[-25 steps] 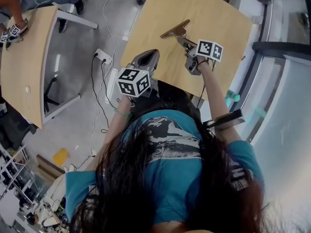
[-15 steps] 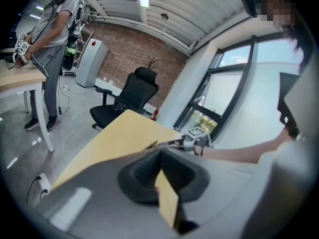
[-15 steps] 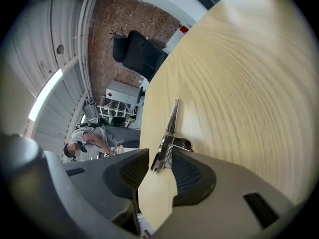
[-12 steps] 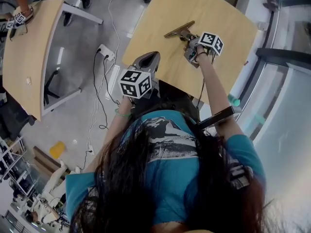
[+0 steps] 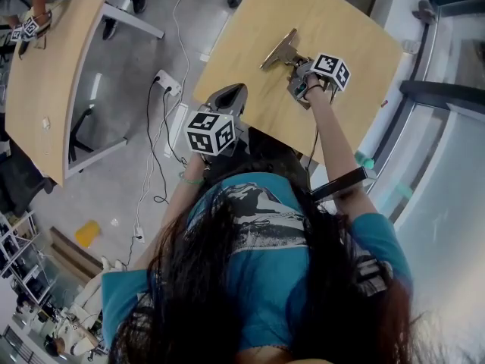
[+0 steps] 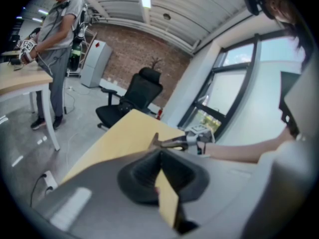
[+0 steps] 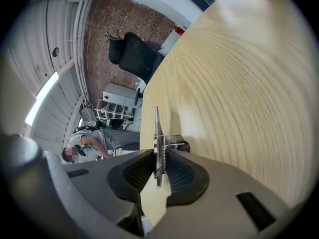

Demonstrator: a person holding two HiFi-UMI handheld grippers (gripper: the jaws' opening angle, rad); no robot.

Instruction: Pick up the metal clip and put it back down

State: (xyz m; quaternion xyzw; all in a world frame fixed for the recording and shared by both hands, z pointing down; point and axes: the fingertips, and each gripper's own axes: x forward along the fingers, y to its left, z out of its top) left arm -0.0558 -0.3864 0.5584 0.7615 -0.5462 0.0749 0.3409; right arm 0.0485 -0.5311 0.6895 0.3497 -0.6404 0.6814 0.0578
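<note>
So the metal clip (image 5: 277, 50) is over the middle of the light wood table (image 5: 348, 36), turned up on its edge, with its flat blade pointing away from the person. The right gripper (image 5: 294, 59) has it. In the right gripper view the ribbed dark pads (image 7: 185, 176) sit on both sides of the clip's spring end and press on it. Those jaws have just been closing, and they've stopped partway because the clip is between them. I can't tell whether the clip is off the wood or only resting on its edge.

The left gripper (image 5: 231, 97) is down at the near edge of the table, well apart from the clip. Its own view shows the jaw tips together with nothing between them, just a sliver of tabletop showing below where they meet.

Print-wise, the marker cubes (image 5: 330, 70) on both grippers carry black-and-white square patterns, and that's all I can make out.

Further out, a white power strip (image 5: 168, 82) lies on the grey floor with cables running off it, and a second table (image 5: 45, 74) stands off to the left. The left gripper view also catches a black office chair (image 6: 134, 96) in front of a brick wall (image 6: 134, 46), plus another person (image 6: 57, 39) standing at that other table.
</note>
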